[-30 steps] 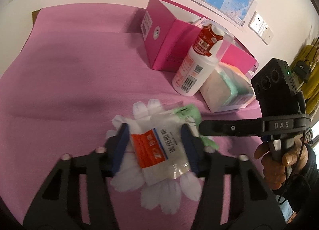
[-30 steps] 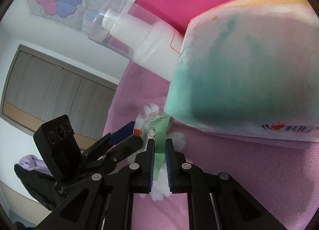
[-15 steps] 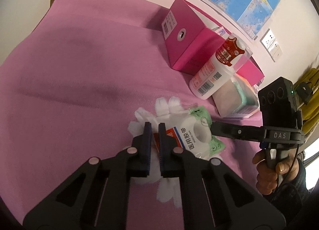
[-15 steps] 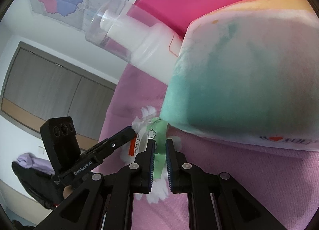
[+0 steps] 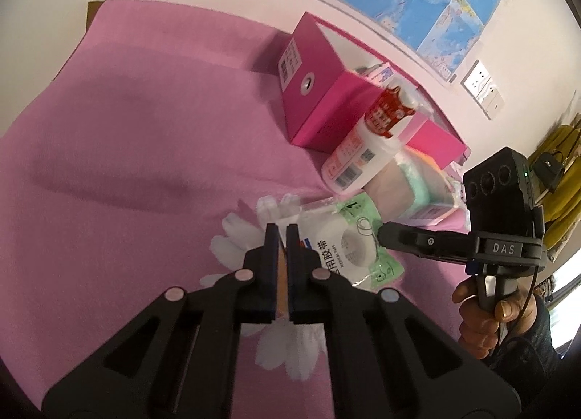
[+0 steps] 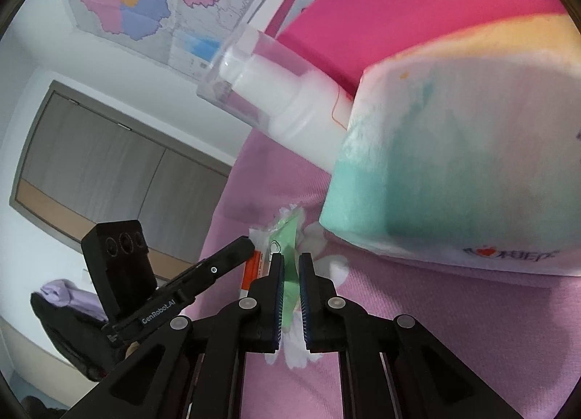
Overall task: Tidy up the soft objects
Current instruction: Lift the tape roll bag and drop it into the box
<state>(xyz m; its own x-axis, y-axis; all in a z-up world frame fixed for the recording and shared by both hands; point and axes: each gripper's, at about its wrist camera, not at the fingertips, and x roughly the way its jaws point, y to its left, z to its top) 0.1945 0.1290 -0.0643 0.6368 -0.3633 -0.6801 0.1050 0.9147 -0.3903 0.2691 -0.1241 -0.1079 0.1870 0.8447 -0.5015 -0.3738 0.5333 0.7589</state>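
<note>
Little was sorted: the medical tape packet lay on the pink cloth at 7 o'clock from the pink box. The left gripper had just closed on its orange edge; the right gripper pinched its green end. Boxing remained.

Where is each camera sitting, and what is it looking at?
Left wrist view: sits on the left tool, looking down its fingers at the tape packet on the pink cloth; a hand holding the right tool shows.
Right wrist view: sits on the right tool, looking low across the cloth at the tissue pack and white bottle; the left tool's body shows.
Both share the packet, pinched by both tools.
</note>
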